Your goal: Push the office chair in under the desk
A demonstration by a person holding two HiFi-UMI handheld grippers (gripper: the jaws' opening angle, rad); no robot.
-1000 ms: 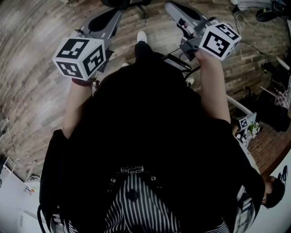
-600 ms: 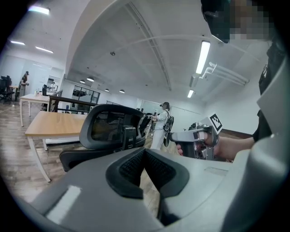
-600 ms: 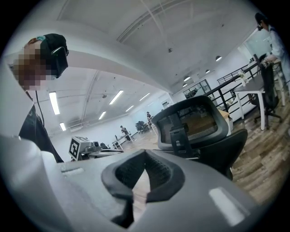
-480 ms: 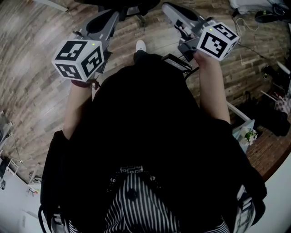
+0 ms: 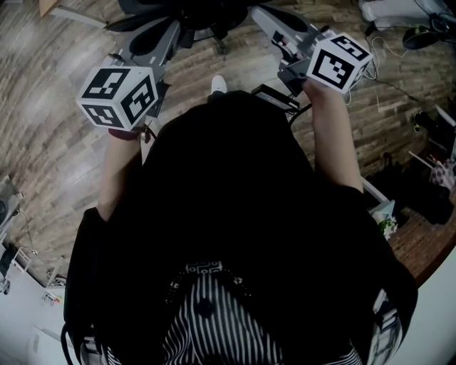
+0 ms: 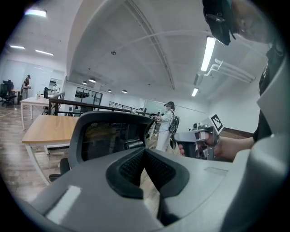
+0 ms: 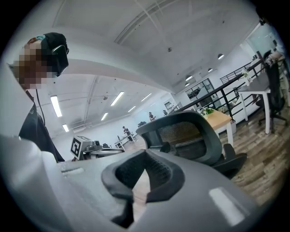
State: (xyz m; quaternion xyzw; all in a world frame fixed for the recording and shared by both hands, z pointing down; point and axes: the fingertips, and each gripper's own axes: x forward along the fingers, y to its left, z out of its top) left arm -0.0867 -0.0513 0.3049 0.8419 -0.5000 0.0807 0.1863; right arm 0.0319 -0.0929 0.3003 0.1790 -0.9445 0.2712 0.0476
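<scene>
The black office chair (image 5: pixel 191 10) shows at the top edge of the head view, just ahead of both grippers. Its mesh back (image 6: pixel 113 136) fills the middle of the left gripper view, and the mesh back (image 7: pixel 186 135) also stands ahead in the right gripper view. A wooden desk (image 6: pixel 49 128) with white legs stands behind the chair; the desk (image 7: pixel 218 118) is partly hidden by it. My left gripper (image 5: pixel 173 26) and right gripper (image 5: pixel 256 11) are both shut with nothing between the jaws. Both point at the chair back and stand apart from it.
Cables and dark bags (image 5: pixel 417 21) lie on the wood floor at the right. A white table with a small plant (image 5: pixel 385 224) stands at my lower right. A person in white (image 6: pixel 166 122) stands far behind. More desks and a black railing (image 7: pixel 226 93) line the room.
Both grippers moved forward together, towards the chair. The chair has come further into the top of the head view, and the floor has slid down the picture.
</scene>
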